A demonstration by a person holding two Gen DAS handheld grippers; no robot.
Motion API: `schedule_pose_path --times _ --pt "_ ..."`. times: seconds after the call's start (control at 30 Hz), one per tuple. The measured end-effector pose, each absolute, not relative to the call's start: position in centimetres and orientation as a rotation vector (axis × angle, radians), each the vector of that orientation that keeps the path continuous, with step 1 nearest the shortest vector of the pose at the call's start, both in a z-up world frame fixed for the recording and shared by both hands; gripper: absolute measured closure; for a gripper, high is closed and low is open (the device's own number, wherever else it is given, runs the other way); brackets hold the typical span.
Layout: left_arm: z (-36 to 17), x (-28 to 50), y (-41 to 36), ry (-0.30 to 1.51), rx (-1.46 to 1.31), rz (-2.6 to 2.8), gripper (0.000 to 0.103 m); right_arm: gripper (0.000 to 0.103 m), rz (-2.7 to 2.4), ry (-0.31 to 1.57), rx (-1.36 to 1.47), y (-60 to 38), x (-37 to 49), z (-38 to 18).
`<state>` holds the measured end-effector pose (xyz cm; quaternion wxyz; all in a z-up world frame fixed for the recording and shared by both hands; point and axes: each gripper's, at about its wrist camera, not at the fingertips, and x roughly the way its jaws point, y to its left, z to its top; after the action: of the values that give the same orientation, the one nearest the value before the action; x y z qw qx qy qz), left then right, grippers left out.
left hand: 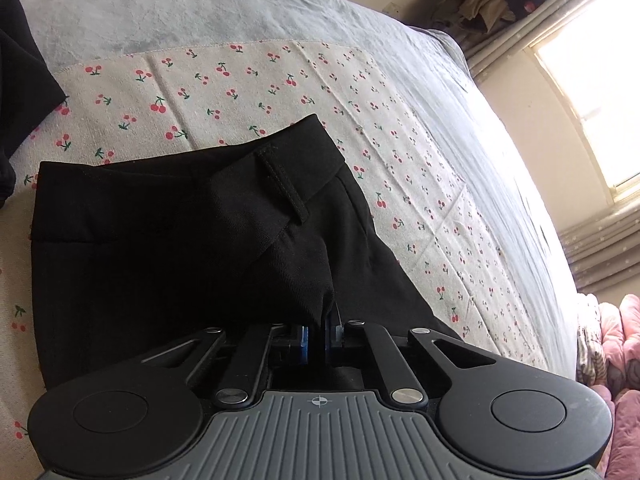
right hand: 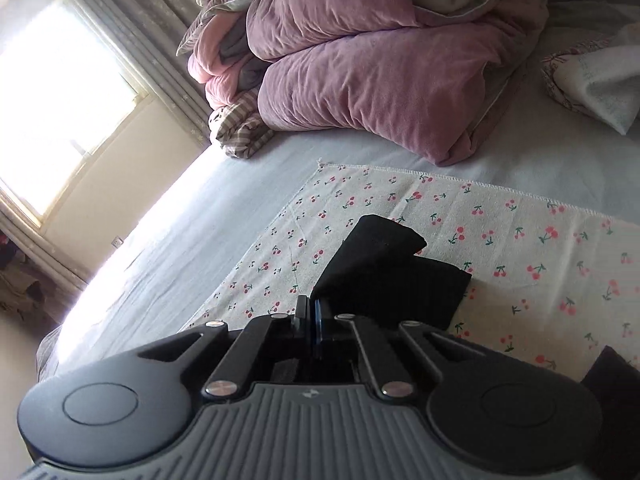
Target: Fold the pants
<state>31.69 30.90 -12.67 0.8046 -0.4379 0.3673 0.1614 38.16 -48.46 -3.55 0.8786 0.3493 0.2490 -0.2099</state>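
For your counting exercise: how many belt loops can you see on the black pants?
1. A single belt loop crosses the waistband of the pants in the left wrist view, above the left gripper. Others may be hidden under folds.

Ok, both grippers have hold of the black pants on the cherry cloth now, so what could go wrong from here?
1. The left gripper pinches only a small bunched bit of the pants; a hard pull may slip it free.
2. The right gripper grips the pants at a folded corner; lifting could undo layers already folded.
3. Dragging might wrinkle the cherry cloth underneath.
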Motion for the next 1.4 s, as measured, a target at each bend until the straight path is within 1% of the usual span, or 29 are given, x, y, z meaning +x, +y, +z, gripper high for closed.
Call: schedule_pose_path --times 0.1,0.2,0.27,0.33,0.4,0.47,0.57,0.63,0.7,0.8,0.97,1.1,1.17,1.2,1.23,1.27,1.3,1.33,1.4 --pt "-12.2 31.4 32.1 0.736 -0.972 0.36 0.099 0.103 -0.443 0.564 0.713 -47.9 32.2 -1.2" --pt "-11.9 30.7 33.2 0.726 -0.981 0.374 0.1 0.103 -0.453 0.562 0.751 -47.4 25.5 -0.7" --pt "-11.7 29.7 34.0 0.722 -0.983 0.39 0.1 0.103 -0.492 0.589 0.747 -46.7 21.7 -2.0" --pt "-11.7 29.4 34.9 0.733 -0.964 0.422 0.1 0.103 -0.519 0.648 0.764 -46.3 18.8 -4.8" --pt "-12.0 29.2 35.2 0.758 -0.92 0.456 0.1 0.103 -0.547 0.697 0.792 -46.3 16.7 -7.7" --pt "-12.0 29.1 34.9 0.793 -0.863 0.483 0.101 0.103 -0.564 0.705 0.817 -46.0 15.0 -9.4" --pt "-11.3 28.1 34.6 0.792 -0.846 0.472 0.101 0.103 -0.537 0.659 0.707 -44.6 14.2 -8.0" --pt "-10.7 27.9 33.7 0.791 -0.785 0.48 0.101 0.103 -0.547 0.626 0.611 -43.7 13.8 -6.8" --pt "-10.2 28.0 31.8 0.813 -0.641 0.507 0.101 0.103 -0.575 0.635 0.588 -43.4 12.9 -7.1" --pt "-10.7 28.1 29.8 0.872 -0.46 0.54 0.101 0.103 -0.6 0.697 0.645 -43.8 11.6 -8.7" --pt "-11.8 27.3 31.3 0.904 -0.492 0.528 0.1 0.103 -0.589 0.709 0.702 -44.5 11.1 -9.1" --pt "-12.3 27.2 31.9 0.913 -0.474 0.525 0.097 0.103 -0.48 0.76 0.647 -43.6 11.7 -9.1" --pt "-12.6 27.2 32.3 0.908 -0.511 0.515 0.097 0.103 -0.478 0.719 0.654 -43.9 11.5 -8.7" --pt "-12.7 27.4 32.4 0.91 -0.506 0.508 0.096 0.102 -0.506 0.687 0.672 -44.5 11.3 -8.5" --pt "-12.8 27.7 32.2 0.917 -0.477 0.506 0.094 0.098 -0.545 0.663 0.69 -45.1 11.1 -8.4" --pt "-12.8 27.8 32.1 0.917 -0.458 0.504 0.093 0.096 -0.581 0.651 0.71 -45.8 11.0 -8.5" --pt "-12.8 27.8 32.0 0.918 -0.444 0.5 0.093 0.098 -0.614 0.65 0.73 -46.3 10.9 -8.6" --pt "-12.8 27.7 32.0 0.919 -0.437 0.494 0.092 0.103 -0.63 0.65 0.745 -46.6 10.7 -8.7" --pt "-12.8 27.5 32.2 0.921 -0.439 0.475 0.09 0.103 -0.635 0.646 0.741 -46.6 10.4 -8.5"
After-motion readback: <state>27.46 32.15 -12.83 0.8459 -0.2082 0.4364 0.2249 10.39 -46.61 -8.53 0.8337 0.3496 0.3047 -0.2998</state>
